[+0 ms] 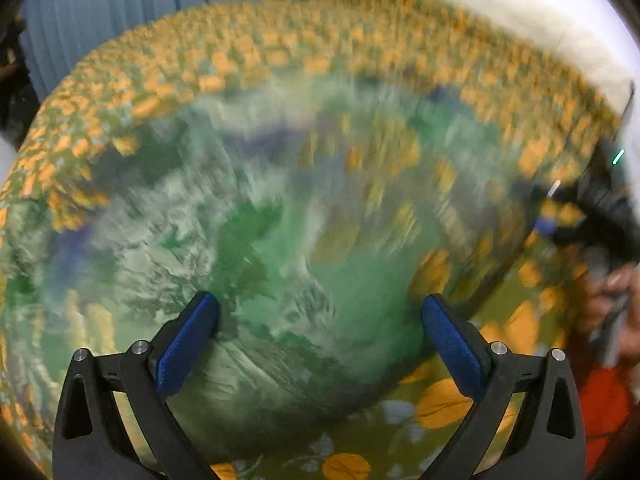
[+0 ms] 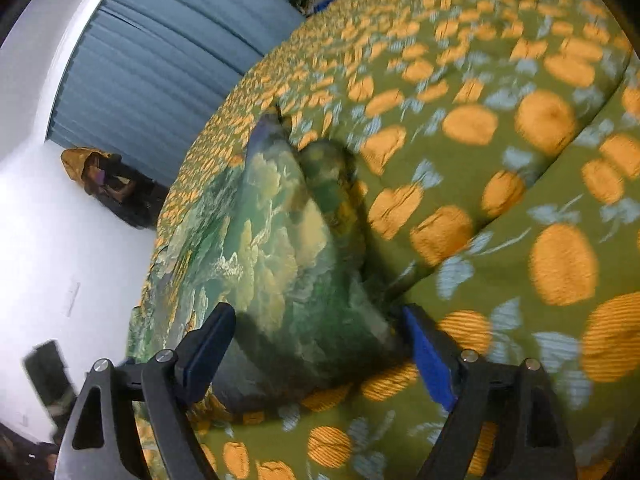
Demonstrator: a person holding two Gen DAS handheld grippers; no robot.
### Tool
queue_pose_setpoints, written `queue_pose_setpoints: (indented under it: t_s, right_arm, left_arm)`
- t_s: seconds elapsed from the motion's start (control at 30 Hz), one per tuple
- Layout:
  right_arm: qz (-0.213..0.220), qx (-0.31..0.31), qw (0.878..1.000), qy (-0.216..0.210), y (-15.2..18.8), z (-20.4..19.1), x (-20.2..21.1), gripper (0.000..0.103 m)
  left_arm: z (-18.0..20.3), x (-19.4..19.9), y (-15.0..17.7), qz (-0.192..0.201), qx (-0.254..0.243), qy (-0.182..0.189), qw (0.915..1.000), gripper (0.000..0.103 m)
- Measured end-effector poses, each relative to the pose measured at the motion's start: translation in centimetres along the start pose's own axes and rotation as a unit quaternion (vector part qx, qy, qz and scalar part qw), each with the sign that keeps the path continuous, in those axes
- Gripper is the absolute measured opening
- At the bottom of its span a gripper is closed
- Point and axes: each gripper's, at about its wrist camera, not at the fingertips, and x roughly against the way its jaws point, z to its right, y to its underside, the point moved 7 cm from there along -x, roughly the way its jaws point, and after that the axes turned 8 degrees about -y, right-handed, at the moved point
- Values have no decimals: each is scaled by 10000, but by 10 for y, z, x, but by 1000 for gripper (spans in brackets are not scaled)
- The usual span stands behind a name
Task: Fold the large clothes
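A large green garment (image 1: 280,240) printed with pale clouds and mountains lies spread on a bed with a green sheet with orange fruit print (image 1: 280,48). The left wrist view is blurred. My left gripper (image 1: 320,320) is open just above the garment's near part, holding nothing. In the right wrist view the garment (image 2: 272,232) lies bunched along the bed's left side. My right gripper (image 2: 316,340) is open, its jaws either side of the garment's near end. The right hand and its gripper body (image 1: 612,292) show at the right edge of the left wrist view.
Blue pleated curtain (image 2: 168,52) hangs behind the bed. A white wall (image 2: 40,220) with a dark pile of clothes (image 2: 112,184) is at the left. A white headboard or wall edge (image 1: 520,12) runs along the bed's far right.
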Motion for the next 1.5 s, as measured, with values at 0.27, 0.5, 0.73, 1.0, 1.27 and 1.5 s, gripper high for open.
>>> queue_pose_setpoints:
  t_s: [0.27,0.5,0.73,1.0,1.27,1.5]
  right_arm:
    - [-68,-291,9983,-494,-3,2,12,31]
    - [242,263,9974,-619,-7,-31,30,34]
    - [-319,-404,9976,-462,-12,7,10,72]
    - [-617,-750,9918,-829,-1,8,-7,40]
    - [187,2229,9741,-338,19,-129,37,35]
    - [381,4201,9067,-2,72,-216,32,35]
  left_arm:
    - [-3,7,-9,-172,39,-13,9998,101]
    - [8,68,-80,289,-228,8,9993,101]
    - [11,42,-71,-55,-237,-125,9996,101]
    - [-16,7,-24,-606,258,-164,9977,94]
    - [42,94,-116,-31,-239,795,9965,96]
    - [74,96,-137,-437,-961,552,9929,97]
